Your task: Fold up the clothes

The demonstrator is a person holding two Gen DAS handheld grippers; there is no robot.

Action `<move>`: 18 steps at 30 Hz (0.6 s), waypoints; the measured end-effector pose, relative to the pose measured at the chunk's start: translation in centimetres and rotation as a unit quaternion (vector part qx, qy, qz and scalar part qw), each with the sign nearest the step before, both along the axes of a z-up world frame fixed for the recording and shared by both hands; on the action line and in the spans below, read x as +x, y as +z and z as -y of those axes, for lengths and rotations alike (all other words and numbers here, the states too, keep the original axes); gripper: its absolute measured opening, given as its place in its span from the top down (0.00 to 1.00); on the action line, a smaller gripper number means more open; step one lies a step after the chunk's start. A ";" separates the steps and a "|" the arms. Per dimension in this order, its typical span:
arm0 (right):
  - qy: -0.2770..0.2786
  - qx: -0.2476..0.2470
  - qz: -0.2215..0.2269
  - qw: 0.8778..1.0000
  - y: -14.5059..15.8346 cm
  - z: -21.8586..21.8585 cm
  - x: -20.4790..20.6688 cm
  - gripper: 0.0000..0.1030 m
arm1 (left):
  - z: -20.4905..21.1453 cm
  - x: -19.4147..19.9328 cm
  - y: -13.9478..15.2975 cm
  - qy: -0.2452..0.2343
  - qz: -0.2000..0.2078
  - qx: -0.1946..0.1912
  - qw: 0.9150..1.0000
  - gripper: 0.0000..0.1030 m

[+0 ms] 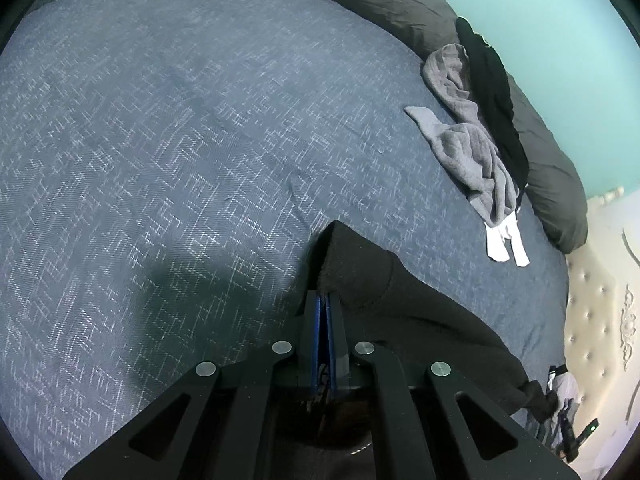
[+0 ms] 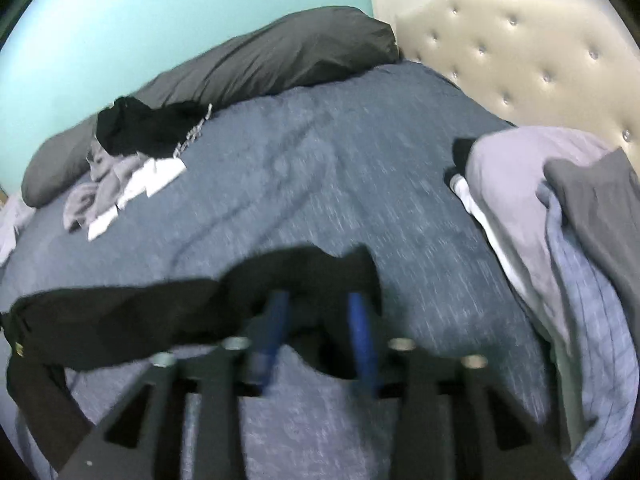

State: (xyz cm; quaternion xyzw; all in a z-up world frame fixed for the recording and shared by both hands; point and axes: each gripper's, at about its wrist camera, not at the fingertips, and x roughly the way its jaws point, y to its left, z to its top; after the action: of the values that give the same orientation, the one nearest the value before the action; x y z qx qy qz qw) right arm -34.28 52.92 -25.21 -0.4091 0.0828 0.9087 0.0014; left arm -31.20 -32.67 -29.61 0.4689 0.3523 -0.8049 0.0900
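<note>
Both wrist views look steeply down, close over the bed (image 1: 200,140), right view blurred.

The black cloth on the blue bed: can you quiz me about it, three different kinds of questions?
1. True or false: the left gripper is shut on the black cloth garment.
2. Do the right gripper's blue pads press the garment? A) yes B) no, they stand apart
3. What soft thing lies along the turquoise wall?

Key: 1 true. 2 B. 3 the long dark grey pillow.
</note>
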 end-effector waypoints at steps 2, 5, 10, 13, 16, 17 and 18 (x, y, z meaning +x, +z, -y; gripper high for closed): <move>-0.005 -0.003 0.001 1.000 0.5 0.6 -0.9 0.54 | 0.0 -0.1 0.1 -0.001 -0.001 -0.001 1.000 0.97; -0.015 -0.006 0.006 1.000 0.5 1.2 -2.5 0.49 | -0.1 -0.2 0.2 -0.002 0.000 -0.003 1.000 0.97; -0.039 -0.030 0.060 0.997 -1.4 2.0 -5.6 0.47 | -0.1 -0.1 0.0 -0.005 0.004 -0.002 1.000 0.97; -0.051 -0.028 0.093 0.994 -2.5 2.9 -7.3 0.47 | -0.1 -0.1 -0.1 -0.007 0.004 -0.003 1.000 0.97; -0.056 0.009 0.150 0.987 -4.2 4.0 -8.5 0.47 | -0.1 -0.1 -0.4 -0.010 0.007 -0.004 1.000 0.97; -0.057 0.024 0.159 0.985 -4.5 4.3 -8.4 0.52 | -0.1 -0.1 -0.5 -0.010 0.007 -0.003 1.000 0.97; -0.058 0.033 0.159 0.985 -4.7 4.4 -8.1 0.66 | -0.1 0.0 -0.6 -0.009 0.007 -0.002 1.000 0.97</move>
State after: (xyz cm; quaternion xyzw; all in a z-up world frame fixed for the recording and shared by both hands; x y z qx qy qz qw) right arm -42.35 48.50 -29.87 -0.5429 0.0745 0.8326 0.0806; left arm -31.24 -32.60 -30.17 0.4779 0.3457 -0.8029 0.0859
